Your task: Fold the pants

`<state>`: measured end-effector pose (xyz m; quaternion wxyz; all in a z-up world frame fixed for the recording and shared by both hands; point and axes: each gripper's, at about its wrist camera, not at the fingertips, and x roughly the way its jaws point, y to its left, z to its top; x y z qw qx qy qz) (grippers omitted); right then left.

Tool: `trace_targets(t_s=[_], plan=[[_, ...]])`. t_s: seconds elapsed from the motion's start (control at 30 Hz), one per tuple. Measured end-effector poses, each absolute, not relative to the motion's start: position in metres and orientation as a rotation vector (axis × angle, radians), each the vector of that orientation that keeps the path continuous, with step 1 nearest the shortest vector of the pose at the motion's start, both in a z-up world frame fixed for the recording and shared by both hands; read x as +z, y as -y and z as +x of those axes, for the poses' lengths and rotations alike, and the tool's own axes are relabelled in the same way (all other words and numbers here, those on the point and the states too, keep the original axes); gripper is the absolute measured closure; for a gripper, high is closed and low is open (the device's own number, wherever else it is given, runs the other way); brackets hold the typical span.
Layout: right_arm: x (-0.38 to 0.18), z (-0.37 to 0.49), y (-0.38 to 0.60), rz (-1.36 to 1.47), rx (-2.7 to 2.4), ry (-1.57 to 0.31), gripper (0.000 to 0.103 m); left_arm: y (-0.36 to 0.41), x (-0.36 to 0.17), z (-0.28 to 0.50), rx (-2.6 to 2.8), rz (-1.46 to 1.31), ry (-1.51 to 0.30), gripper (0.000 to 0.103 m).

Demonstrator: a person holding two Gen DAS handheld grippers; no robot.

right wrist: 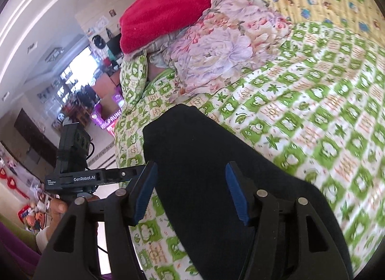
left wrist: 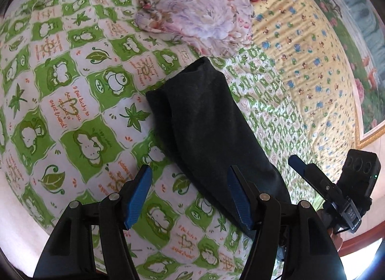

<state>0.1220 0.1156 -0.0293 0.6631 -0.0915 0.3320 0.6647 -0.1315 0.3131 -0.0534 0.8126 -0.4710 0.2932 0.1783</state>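
Both sets of tongs wide, gripping nothing: left gripper (left wrist: 190, 198), right gripper (right wrist: 191, 192). Folded black pants (left wrist: 204, 121) flat on green-checked bedspread (left wrist: 72, 111), near bed edge; floral cloth (left wrist: 192, 10) beyond, open bedspread alongside.

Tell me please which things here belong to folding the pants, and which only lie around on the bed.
For the job:
- pants, dark, lying on the sheet
- left gripper, open
- right gripper, open

Just lying about:
- floral cloth
- red blanket
- green sheet
- yellow sheet
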Motion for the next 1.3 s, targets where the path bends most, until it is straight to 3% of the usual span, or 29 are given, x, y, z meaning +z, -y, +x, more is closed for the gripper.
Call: trace_targets(t_s=[0.77, 1.0, 1.07, 1.23, 1.3], plan=[[-0.048, 0.153, -0.267, -0.424, 1.700, -0.872, 0.043, -0.342, -0.067, -0.122, 0.382, -1.049, -0.579, 0.038], [-0.063, 0.158, -0.305, -0.470, 1.723, -0.973, 0.058, -0.348, -0.067, -0.111, 0.390, -1.025, -0.563, 0.041], [-0.069, 0.157, -0.309, -0.478, 1.729, -0.997, 0.069, -0.349, -0.066, -0.107, 0.403, -1.004, -0.565, 0.048], [-0.067, 0.154, -0.303, -0.444, 1.731, -0.981, 0.077, -0.351, -0.065, -0.098, 0.419, -0.941, -0.596, 0.076], [-0.061, 0.151, -0.296, -0.427, 1.736, -0.962, 0.078, -0.350, -0.062, -0.096, 0.422, -0.935, -0.597, 0.078]])
